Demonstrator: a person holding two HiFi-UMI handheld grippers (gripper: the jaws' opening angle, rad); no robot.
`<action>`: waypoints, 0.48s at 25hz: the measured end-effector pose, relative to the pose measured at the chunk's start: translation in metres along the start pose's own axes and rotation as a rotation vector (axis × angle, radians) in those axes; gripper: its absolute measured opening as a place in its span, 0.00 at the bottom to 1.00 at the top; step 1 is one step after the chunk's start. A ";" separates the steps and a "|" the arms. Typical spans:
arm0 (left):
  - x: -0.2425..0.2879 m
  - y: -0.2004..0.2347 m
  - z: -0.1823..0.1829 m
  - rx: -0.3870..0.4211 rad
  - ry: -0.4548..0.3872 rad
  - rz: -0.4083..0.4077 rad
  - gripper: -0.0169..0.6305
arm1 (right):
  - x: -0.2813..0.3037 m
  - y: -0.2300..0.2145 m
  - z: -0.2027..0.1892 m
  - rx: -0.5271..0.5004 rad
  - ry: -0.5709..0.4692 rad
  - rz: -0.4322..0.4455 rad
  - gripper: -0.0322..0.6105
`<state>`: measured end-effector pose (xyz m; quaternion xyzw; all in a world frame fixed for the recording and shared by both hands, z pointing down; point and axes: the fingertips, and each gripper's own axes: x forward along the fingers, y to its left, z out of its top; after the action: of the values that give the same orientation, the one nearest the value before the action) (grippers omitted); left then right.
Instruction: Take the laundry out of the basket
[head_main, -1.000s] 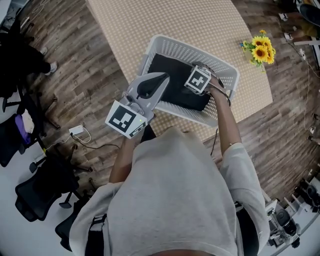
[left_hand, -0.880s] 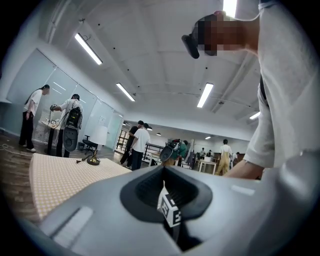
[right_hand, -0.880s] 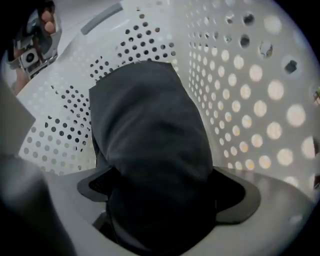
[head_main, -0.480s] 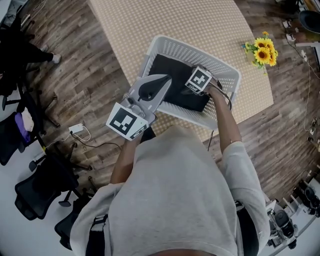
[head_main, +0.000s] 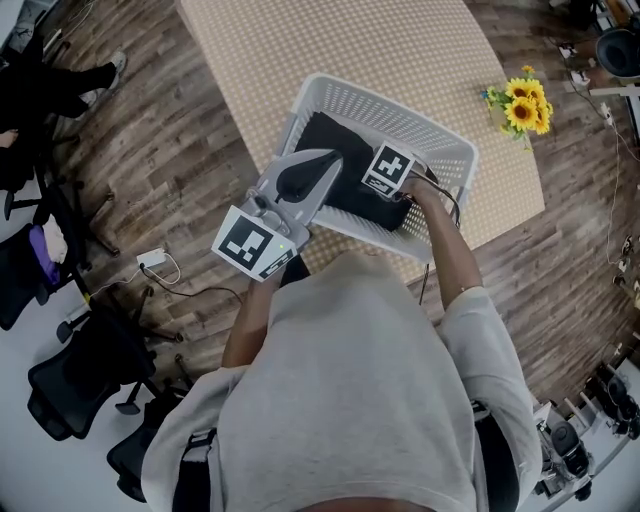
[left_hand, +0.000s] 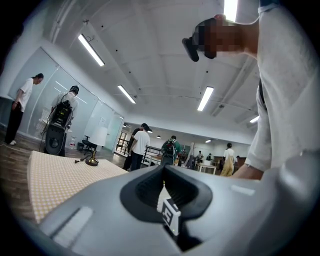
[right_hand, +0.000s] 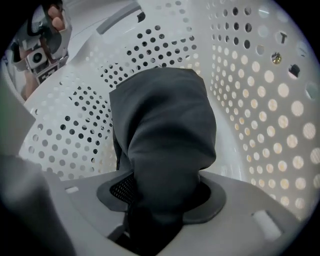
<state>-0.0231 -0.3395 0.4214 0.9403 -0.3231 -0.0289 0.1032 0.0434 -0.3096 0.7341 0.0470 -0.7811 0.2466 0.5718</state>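
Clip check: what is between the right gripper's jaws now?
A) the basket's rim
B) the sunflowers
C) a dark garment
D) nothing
C: the right gripper has just been closing its jaws, and they now pinch a fold of the dark garment inside the white basket.

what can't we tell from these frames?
- Anything under the black garment in the basket: the garment hides it, head and right gripper views.
- Pads of the right tool: its jaws have just been closing on the cloth, which buries them, right gripper view.
- Basket's near-left corner, head view: the left tool is in front.
- Basket interior, left gripper view: blocked by that tool's own body.
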 end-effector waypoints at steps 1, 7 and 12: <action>0.000 0.001 0.000 -0.001 -0.002 0.001 0.04 | -0.001 0.001 0.001 0.002 -0.024 -0.010 0.44; 0.000 0.004 0.002 -0.015 -0.018 0.000 0.04 | -0.014 0.003 0.012 -0.046 -0.105 -0.157 0.34; 0.005 -0.005 0.008 -0.008 -0.034 -0.017 0.04 | -0.039 0.001 0.014 -0.117 -0.169 -0.389 0.27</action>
<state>-0.0168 -0.3405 0.4130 0.9420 -0.3165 -0.0471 0.1013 0.0443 -0.3229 0.6946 0.1837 -0.8154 0.0810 0.5430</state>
